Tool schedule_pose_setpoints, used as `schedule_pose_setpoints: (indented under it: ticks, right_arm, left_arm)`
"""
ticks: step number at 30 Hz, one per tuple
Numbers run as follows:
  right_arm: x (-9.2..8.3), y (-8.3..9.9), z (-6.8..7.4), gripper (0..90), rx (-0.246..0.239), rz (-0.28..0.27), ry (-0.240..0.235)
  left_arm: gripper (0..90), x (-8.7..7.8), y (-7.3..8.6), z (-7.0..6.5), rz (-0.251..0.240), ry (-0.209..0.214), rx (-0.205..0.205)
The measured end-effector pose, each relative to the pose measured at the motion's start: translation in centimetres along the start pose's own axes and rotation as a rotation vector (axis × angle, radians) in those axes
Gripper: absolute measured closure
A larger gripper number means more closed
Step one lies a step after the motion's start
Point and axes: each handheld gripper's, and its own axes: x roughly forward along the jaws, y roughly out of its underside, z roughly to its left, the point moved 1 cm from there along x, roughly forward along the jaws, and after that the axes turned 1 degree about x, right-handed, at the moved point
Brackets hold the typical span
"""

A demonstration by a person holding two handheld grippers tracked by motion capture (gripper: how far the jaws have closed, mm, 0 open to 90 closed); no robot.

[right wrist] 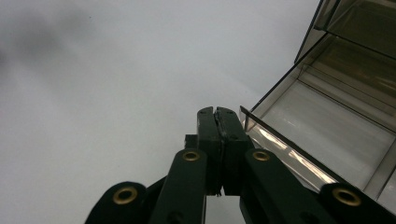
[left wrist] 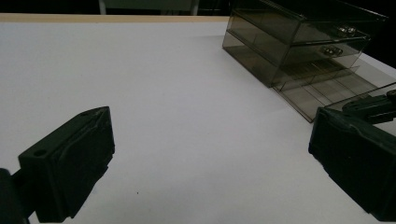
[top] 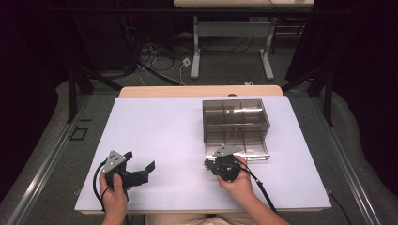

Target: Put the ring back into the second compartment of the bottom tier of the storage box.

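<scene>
Pressed-together jaws of the right tool [right wrist: 218,140] sit just beside the pulled-out bottom drawer [right wrist: 327,135], seemingly placed to nudge it. Left tool [top: 136,169] rests wide open, well apart, on the table [top: 159,126].

The white surface [top: 155,126] lies bare across its whole left half and along the near edge, giving open passage there. The one obstacle is the smoky clear drawer box [top: 235,117] on the right half toward the far edge, its bottom drawer [top: 238,149] pulled out toward the person. The right tongs [top: 212,165], jaws pressed together, sit just beside that drawer's front left corner. The left tongs [top: 139,161], jaws spread wide, rest well apart from the box with bare surface between.
</scene>
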Motion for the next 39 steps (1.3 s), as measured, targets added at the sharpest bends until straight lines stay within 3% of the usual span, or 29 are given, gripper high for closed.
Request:
schedule_pose_setpoints:
  ticks: [26, 39]
  right_arm:
    - [-1.6, -1.0, -0.6, 89.5, 0.06, -0.071, -0.016]
    - [-2.7, -1.3, -1.5, 89.5, 0.101, -0.105, 0.002]
  left_arm:
    - [0.7, 0.0, 0.0, 0.0, 0.005, 0.005, -0.005]
    - [0.7, 0.0, 0.0, 0.1, 0.003, 0.002, -0.009]
